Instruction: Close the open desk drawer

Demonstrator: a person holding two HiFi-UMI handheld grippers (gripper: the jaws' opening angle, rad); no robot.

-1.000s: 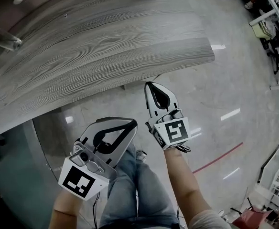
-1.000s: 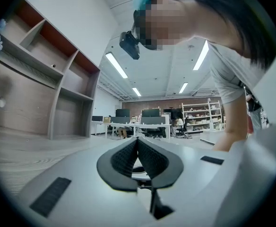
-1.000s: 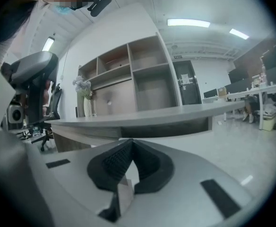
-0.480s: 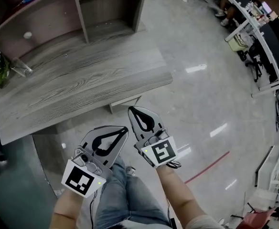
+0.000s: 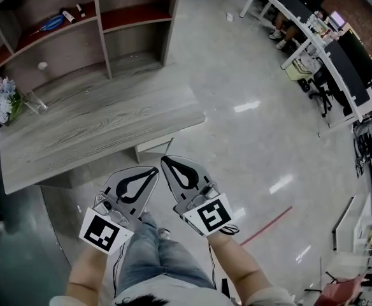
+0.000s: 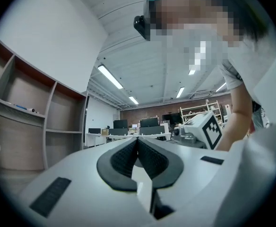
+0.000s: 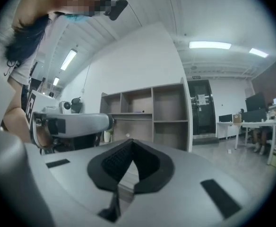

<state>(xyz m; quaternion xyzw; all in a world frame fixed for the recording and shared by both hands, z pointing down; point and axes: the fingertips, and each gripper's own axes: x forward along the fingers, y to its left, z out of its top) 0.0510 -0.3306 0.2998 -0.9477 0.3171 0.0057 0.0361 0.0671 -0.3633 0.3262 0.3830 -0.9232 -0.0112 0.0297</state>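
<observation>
Left hand-held gripper (image 5: 155,169) closed, right hand-held gripper (image 5: 164,159) closed

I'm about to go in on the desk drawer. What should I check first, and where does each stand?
1. Left gripper shut and empty: ok.
2. Right gripper shut and empty: ok.
3. Drawer open or closed: cannot tell; only a pale panel shows under the desk's near edge.
4. Grippers touching the desk: not ok; both hang short of it, over the floor.
5. Flowers at the desk's far corner, away from the panel: ok.
</observation>
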